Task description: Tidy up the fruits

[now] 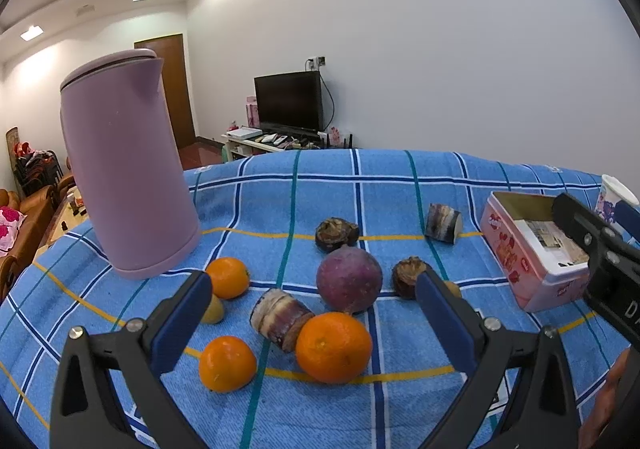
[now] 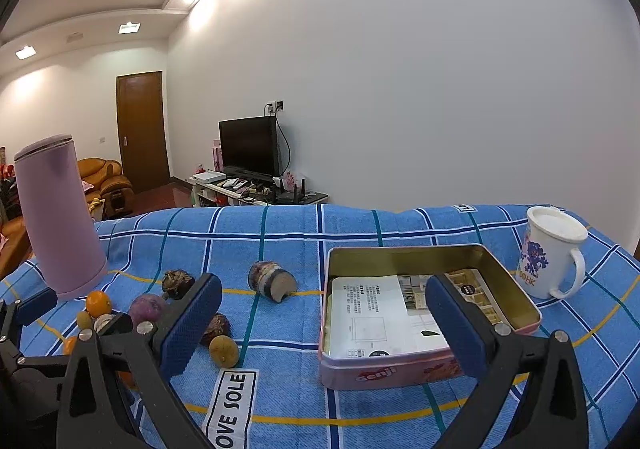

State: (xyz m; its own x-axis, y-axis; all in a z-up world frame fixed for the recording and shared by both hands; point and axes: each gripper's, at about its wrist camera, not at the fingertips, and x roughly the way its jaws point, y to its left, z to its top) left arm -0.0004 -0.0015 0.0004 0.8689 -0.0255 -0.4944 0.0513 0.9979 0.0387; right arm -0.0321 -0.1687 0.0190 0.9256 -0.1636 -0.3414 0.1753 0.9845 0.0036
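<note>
Fruits lie loose on the blue checked cloth [image 1: 400,193]. In the left wrist view I see three oranges [image 1: 333,347], a purple round fruit [image 1: 349,278], two sugarcane pieces [image 1: 280,319], two brown bulbs [image 1: 335,234] and a small yellow-green fruit [image 1: 213,309]. My left gripper [image 1: 313,299] is open and empty above them. My right gripper [image 2: 323,315] is open and empty, in front of the open pink tin box [image 2: 516,289], which holds leaflets. A sugarcane piece [image 2: 271,281] and a small yellow-green fruit [image 2: 224,350] lie left of the box.
A tall lilac kettle [image 1: 124,169] stands at the back left of the cloth. A white mug [image 2: 550,251] stands right of the box. The box also shows in the left wrist view [image 1: 532,249]. The cloth's far edge drops off toward the room.
</note>
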